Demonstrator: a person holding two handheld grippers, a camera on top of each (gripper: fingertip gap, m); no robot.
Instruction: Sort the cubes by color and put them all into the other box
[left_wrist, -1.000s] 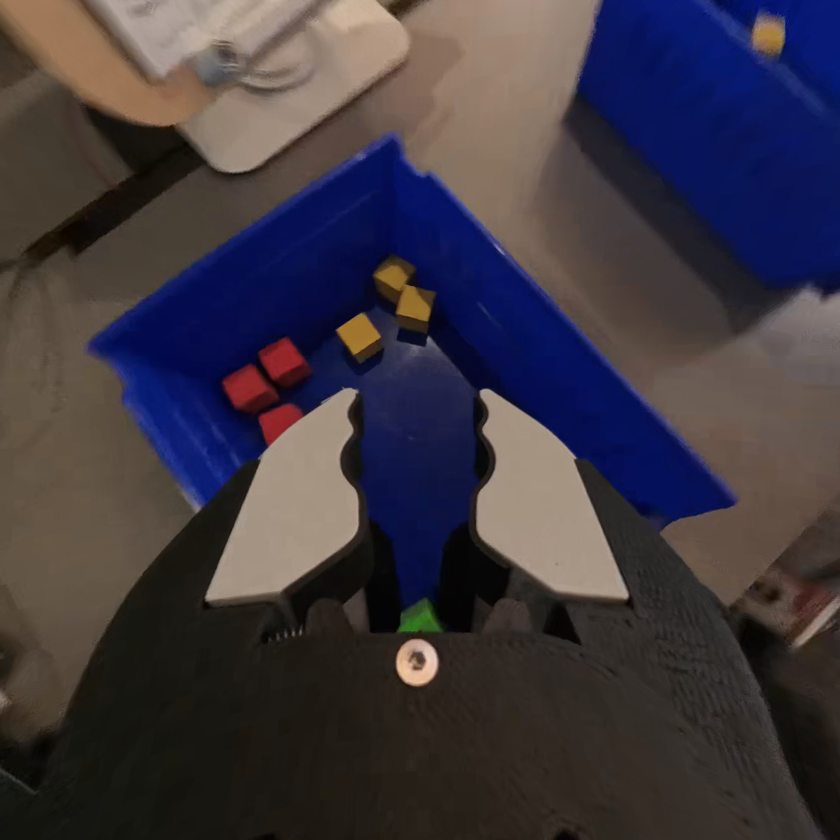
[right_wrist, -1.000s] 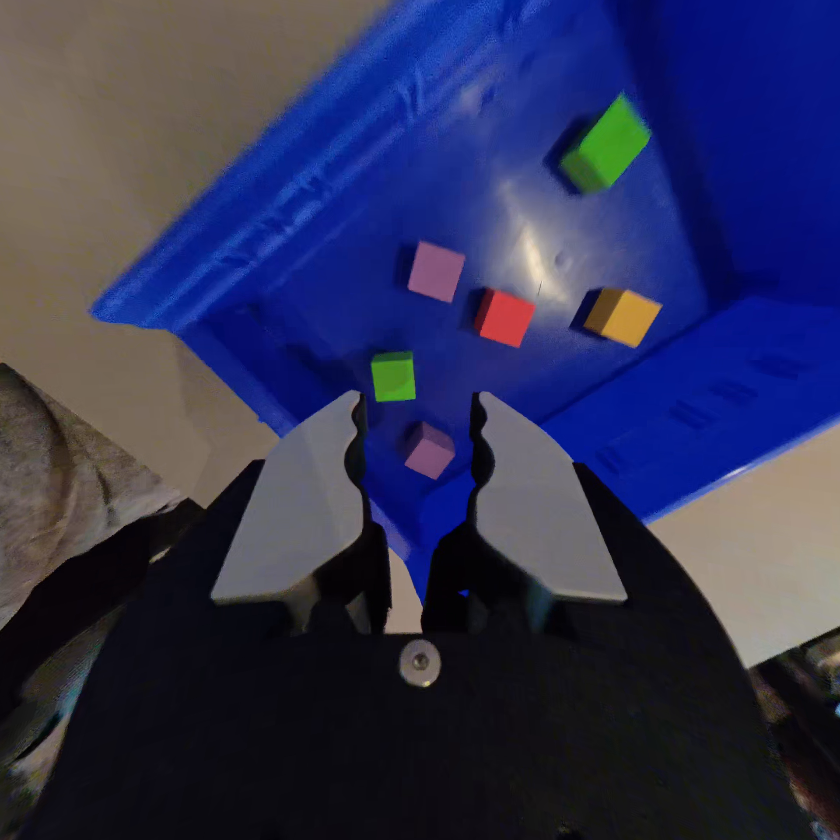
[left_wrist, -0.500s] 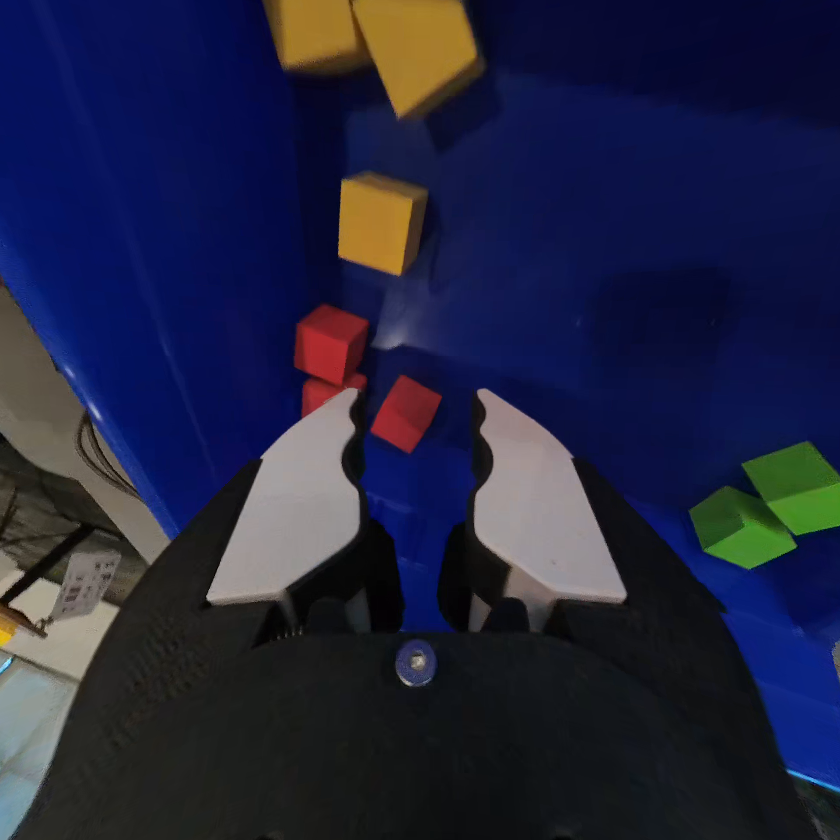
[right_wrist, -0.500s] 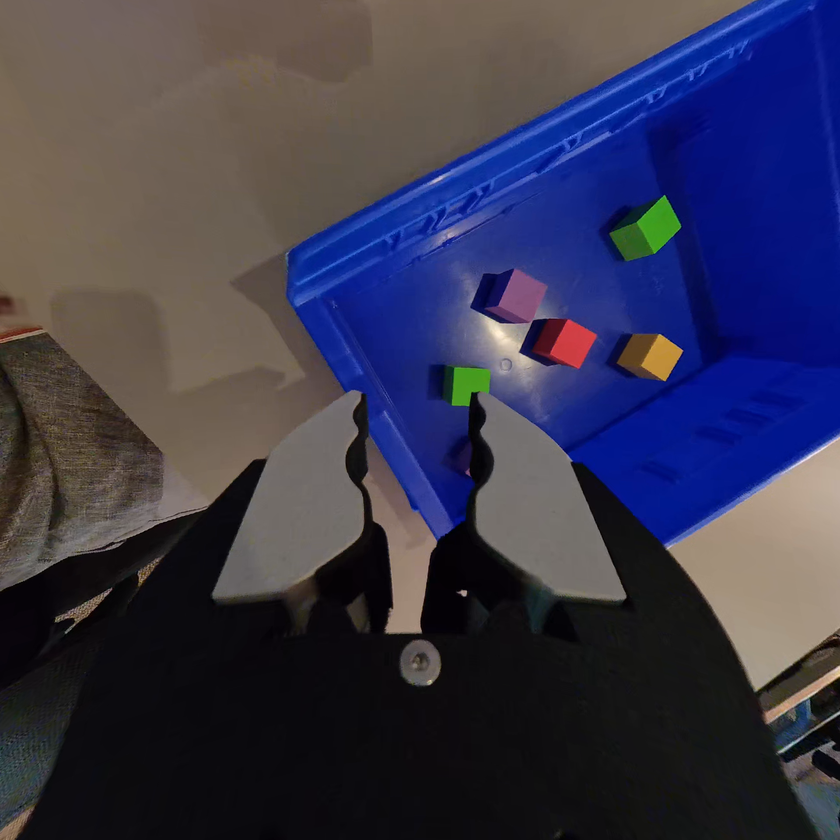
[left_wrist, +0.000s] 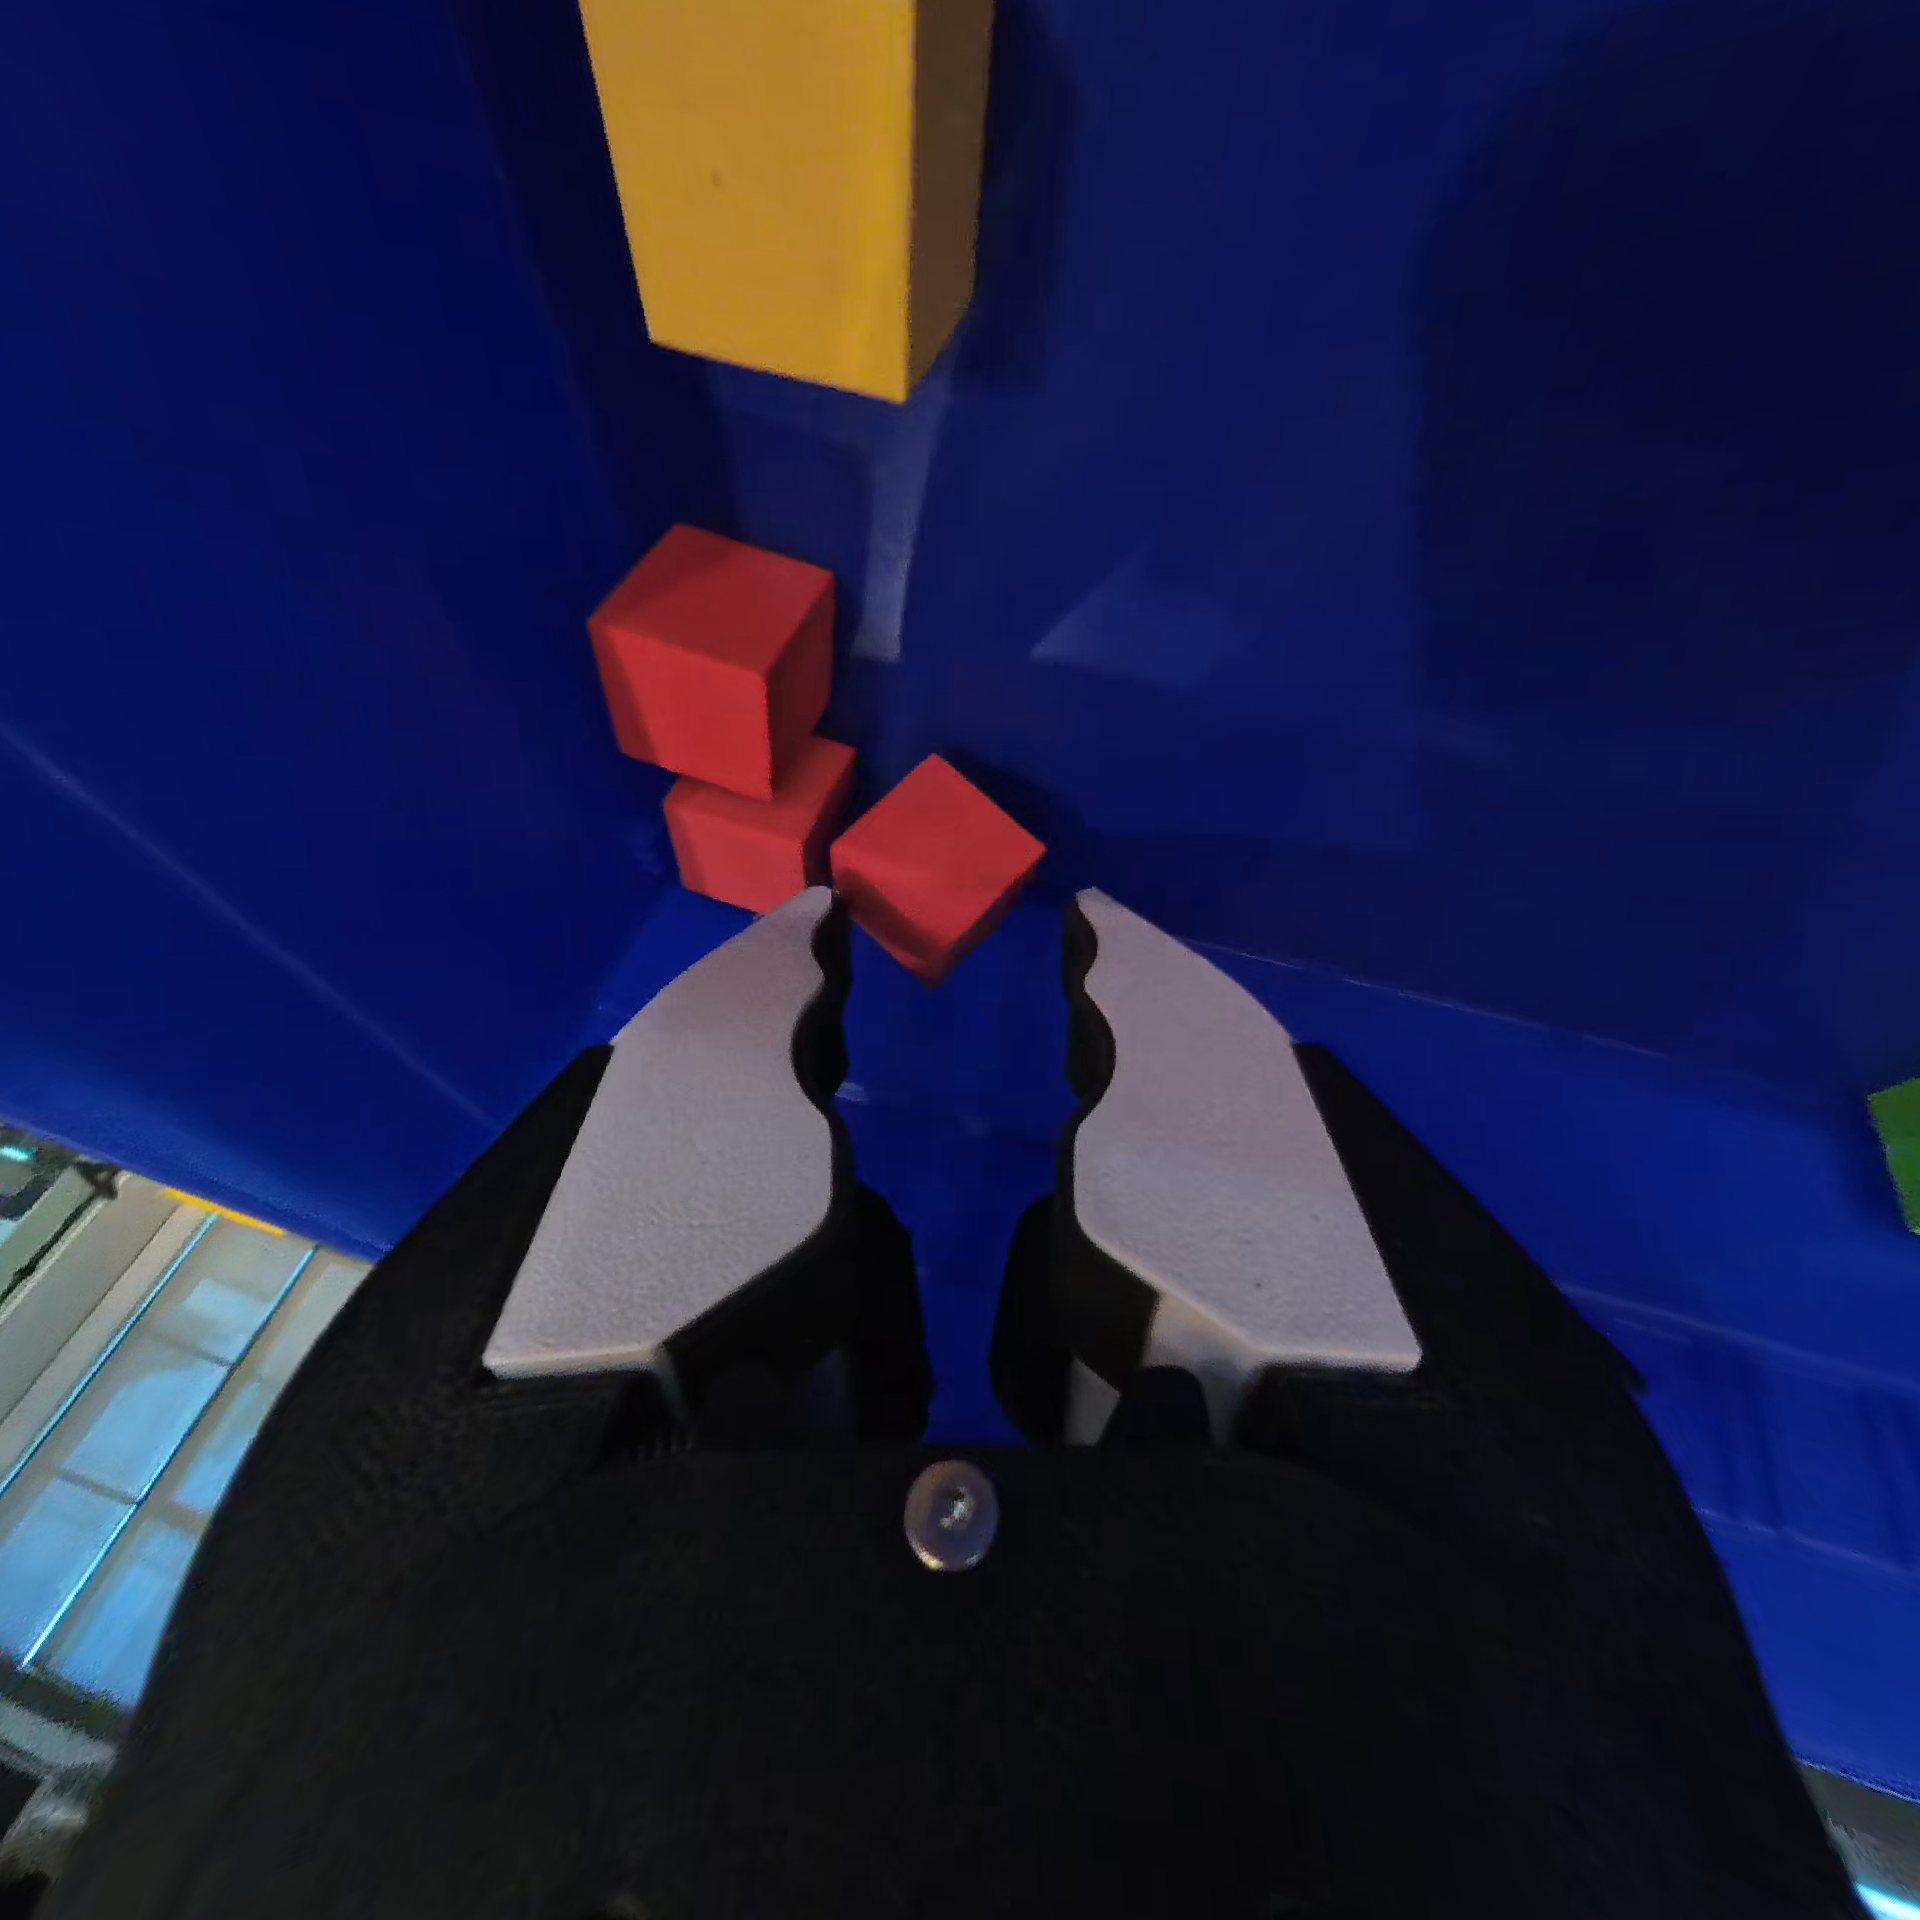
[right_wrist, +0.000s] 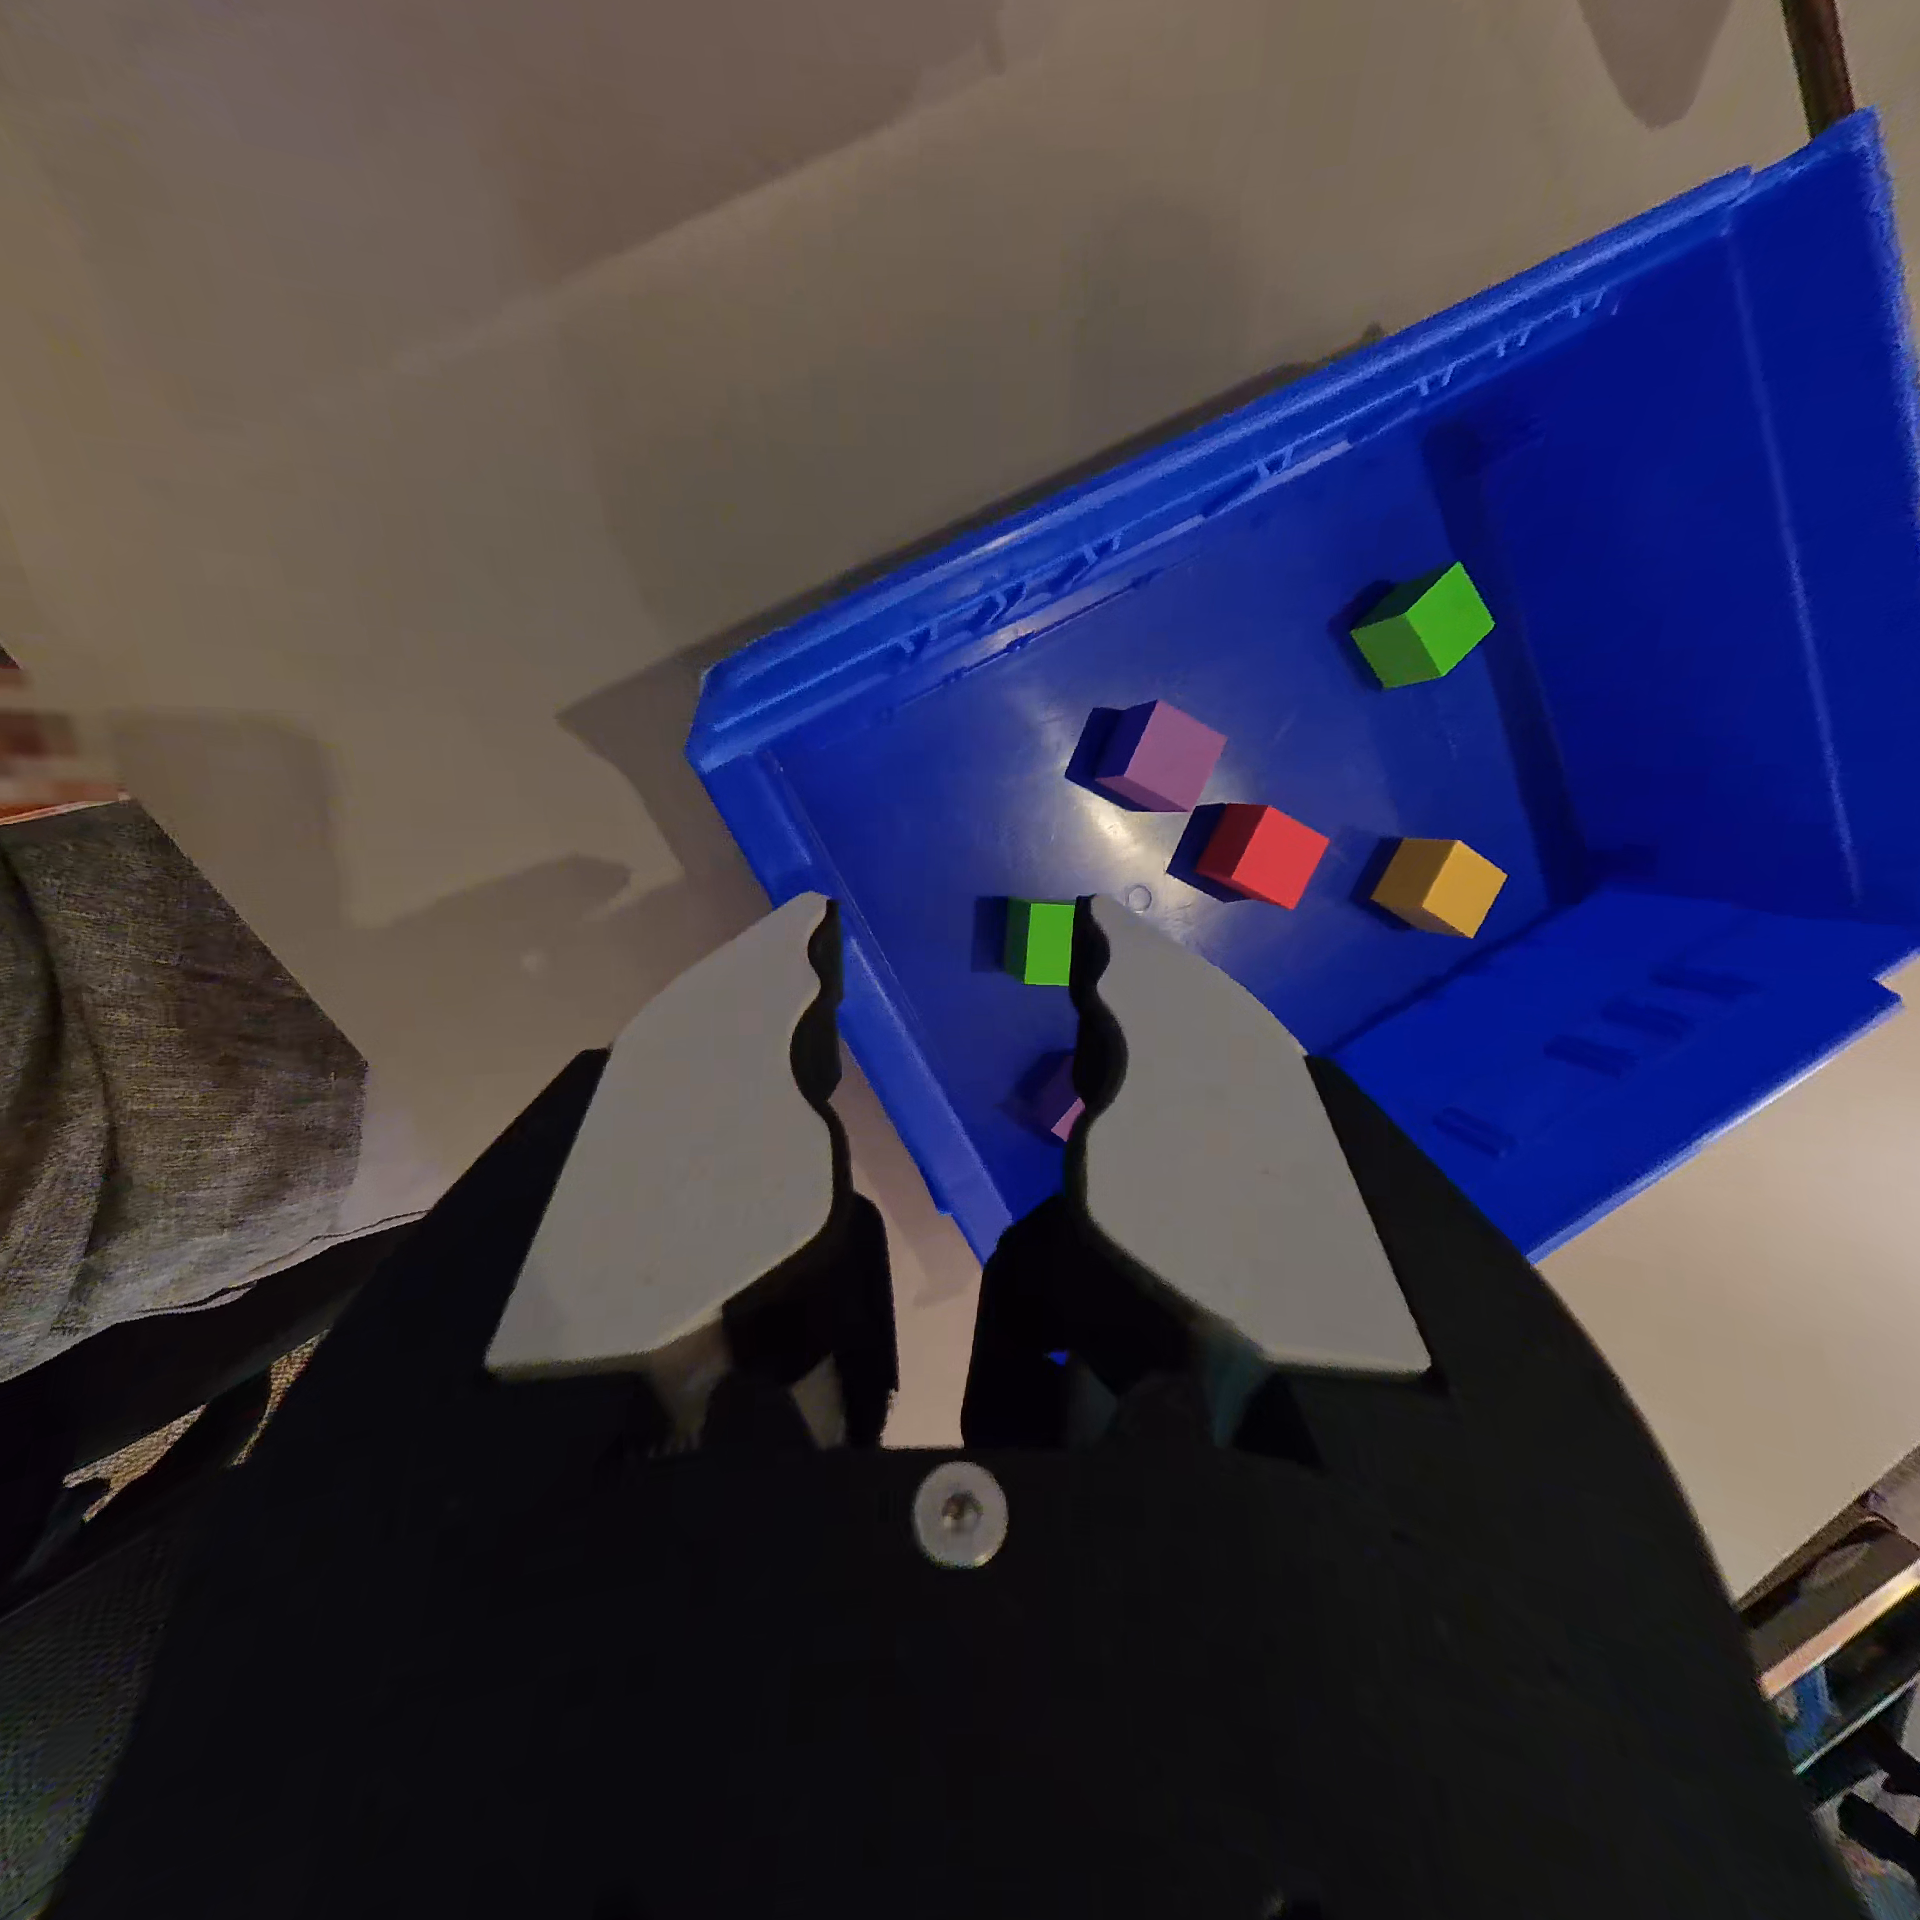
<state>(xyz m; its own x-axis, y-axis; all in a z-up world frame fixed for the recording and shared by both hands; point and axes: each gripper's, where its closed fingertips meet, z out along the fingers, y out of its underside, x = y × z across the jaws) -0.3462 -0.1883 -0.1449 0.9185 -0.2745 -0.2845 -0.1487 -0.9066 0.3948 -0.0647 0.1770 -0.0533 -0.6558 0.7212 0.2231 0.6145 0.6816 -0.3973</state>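
My left view had closed in since half a second back: the blue plastic bin (left_wrist: 1455, 520) filled almost the whole frame, where a second ago I had seen it whole from above. The yellow wooden cube (left_wrist: 790, 187) that sat small up the wall loomed large at the top edge, and of the two green cubes at the right only a sliver of one green cube (left_wrist: 1901, 1153) was left. On my right view the second blue plastic bin (right_wrist: 1714, 436) had slid off toward the right and sat smaller, with more of the beige tabletop (right_wrist: 520, 364) showing.

My left gripper (left_wrist: 948, 904) sat low inside its bin, pointing into the corner, its grey fingers apart at a middling gap and gripping nothing. A tilted red wooden cube (left_wrist: 935, 868) lay just ahead of the tips, nearer the left finger; whether it touched, I couldn't tell. Behind it two more red cubes (left_wrist: 717, 665) sat stacked against the wall.

My right gripper (right_wrist: 951, 909) hung above the near corner of its bin, fingers likewise parted and empty, straddling the rim. A small green cube (right_wrist: 1039, 940) showed beside the right fingertip on the floor below, a purple cube (right_wrist: 1055, 1096) half hidden behind that finger. Farther in lay a lilac cube (right_wrist: 1158, 753), a red cube (right_wrist: 1262, 854), an orange-yellow cube (right_wrist: 1439, 885) and another green cube (right_wrist: 1423, 623).
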